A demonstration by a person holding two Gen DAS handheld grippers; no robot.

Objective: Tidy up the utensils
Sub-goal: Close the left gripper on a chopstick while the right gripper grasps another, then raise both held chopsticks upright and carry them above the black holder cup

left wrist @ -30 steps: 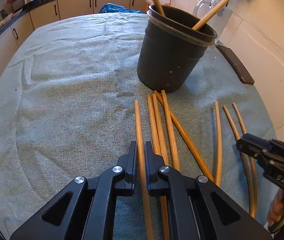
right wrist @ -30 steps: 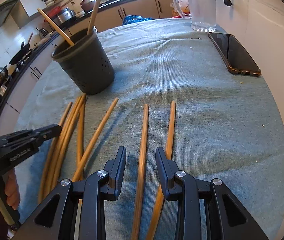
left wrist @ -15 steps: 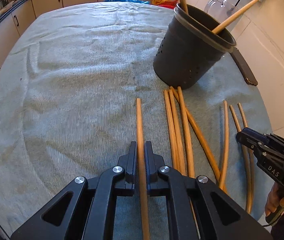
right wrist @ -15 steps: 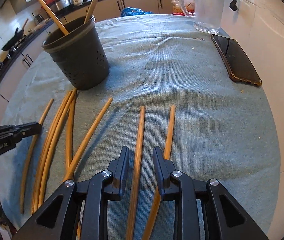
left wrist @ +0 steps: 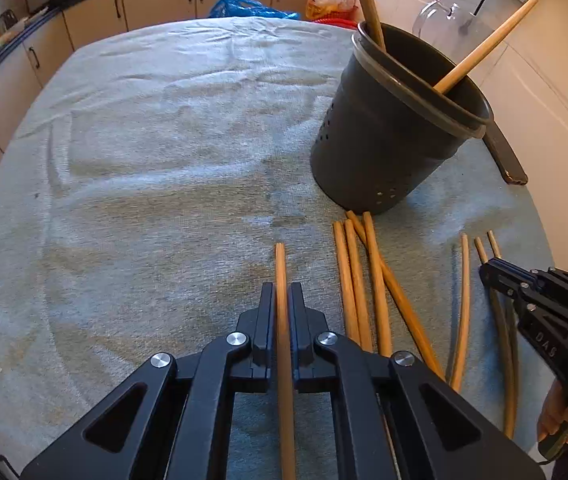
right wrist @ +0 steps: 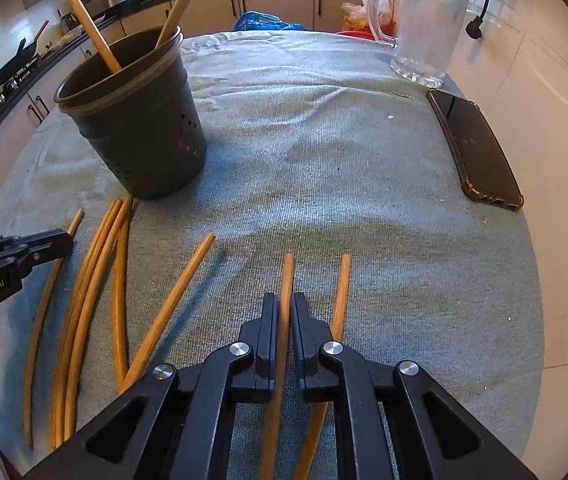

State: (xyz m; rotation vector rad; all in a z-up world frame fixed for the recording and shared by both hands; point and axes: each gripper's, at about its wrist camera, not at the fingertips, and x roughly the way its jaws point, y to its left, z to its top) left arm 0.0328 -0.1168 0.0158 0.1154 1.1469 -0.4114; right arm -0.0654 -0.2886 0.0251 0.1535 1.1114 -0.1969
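We hold the left tongs closed on one wooden chopstick; its long axis runs along the fingers, and its free end points toward the far edge of the worktop, which is covered by a grey-green towel. Just right of it, a cluster of four chopsticks lies flat, long axes roughly parallel to the held one, with one crossing under the others at an angle; their far ends lie just beside the base of the dark perforated holder. The holder stands upright toward the far right of the worktop and contains two chopsticks leaning outward over its rim.

Further right, a single curved chopstick lies alone. We hold the right tongs closed on another chopstick, long axis again along the fingers, free end pointing to the far edge. One more chopstick lies just beside it on the right, near parallel. At the right edge rest a dark phone and, beyond it, a clear jug.
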